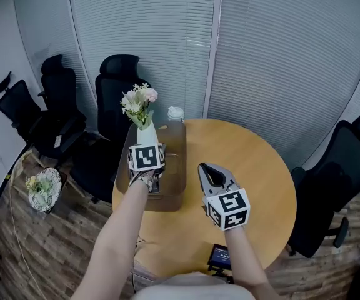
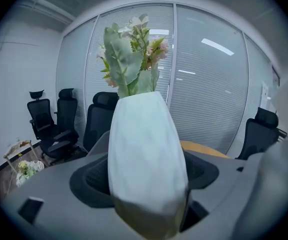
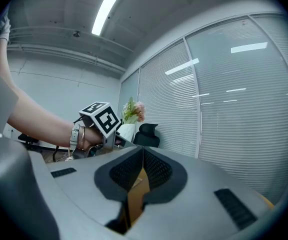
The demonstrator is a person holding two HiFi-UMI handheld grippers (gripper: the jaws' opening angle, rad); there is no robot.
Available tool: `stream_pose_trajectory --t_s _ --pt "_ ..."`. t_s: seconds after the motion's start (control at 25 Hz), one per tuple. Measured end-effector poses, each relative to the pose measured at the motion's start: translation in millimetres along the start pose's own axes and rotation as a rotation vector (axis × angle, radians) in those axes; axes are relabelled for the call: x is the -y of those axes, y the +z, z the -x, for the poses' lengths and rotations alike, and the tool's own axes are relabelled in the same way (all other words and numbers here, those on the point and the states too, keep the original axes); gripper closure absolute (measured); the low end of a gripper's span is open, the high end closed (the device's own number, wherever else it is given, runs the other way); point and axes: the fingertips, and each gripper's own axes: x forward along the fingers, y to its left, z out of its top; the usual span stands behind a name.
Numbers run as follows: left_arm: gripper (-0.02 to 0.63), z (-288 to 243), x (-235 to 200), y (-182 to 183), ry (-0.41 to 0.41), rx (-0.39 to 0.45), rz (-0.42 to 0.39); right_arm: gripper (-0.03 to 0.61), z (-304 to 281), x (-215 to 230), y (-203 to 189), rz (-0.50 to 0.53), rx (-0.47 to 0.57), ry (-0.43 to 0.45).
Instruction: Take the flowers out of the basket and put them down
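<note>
A white faceted vase (image 2: 146, 159) with pale pink and white flowers (image 2: 131, 54) stands upright between the jaws of my left gripper (image 2: 148, 184), which is shut on its body. In the head view the vase (image 1: 147, 134) and its flowers (image 1: 137, 103) hang above the far left part of the brown basket (image 1: 175, 186) on the round wooden table (image 1: 261, 174). My right gripper (image 1: 206, 167) hovers to the right of the basket, its jaws closed together and empty. In the right gripper view its tips (image 3: 143, 151) meet, with the left gripper's marker cube (image 3: 100, 118) and the flowers (image 3: 133, 110) beyond.
A clear bottle with a white cap (image 1: 175, 113) stands behind the basket. A dark phone-like device (image 1: 220, 257) lies at the table's near edge. Black office chairs (image 1: 114, 80) ring the table, and another bunch of flowers (image 1: 44, 189) lies on the wooden floor at left.
</note>
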Motion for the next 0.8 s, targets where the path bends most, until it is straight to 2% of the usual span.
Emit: stream_pose_trajectory --t_s 0.36,0.64,0.8 --pt "0.216 37 26 11 -0.058 0.086 -0.039 0.552 23 0 11 0.013 0.033 -0.031" --pt "0.216 63 45 21 -0.128 0.159 -0.025 0.552 42 -7 10 0.028 0.034 -0.045" --pt "0.216 80 64 32 -0.153 0.220 -0.079 0.552 48 -8 13 0.033 0.044 -0.048"
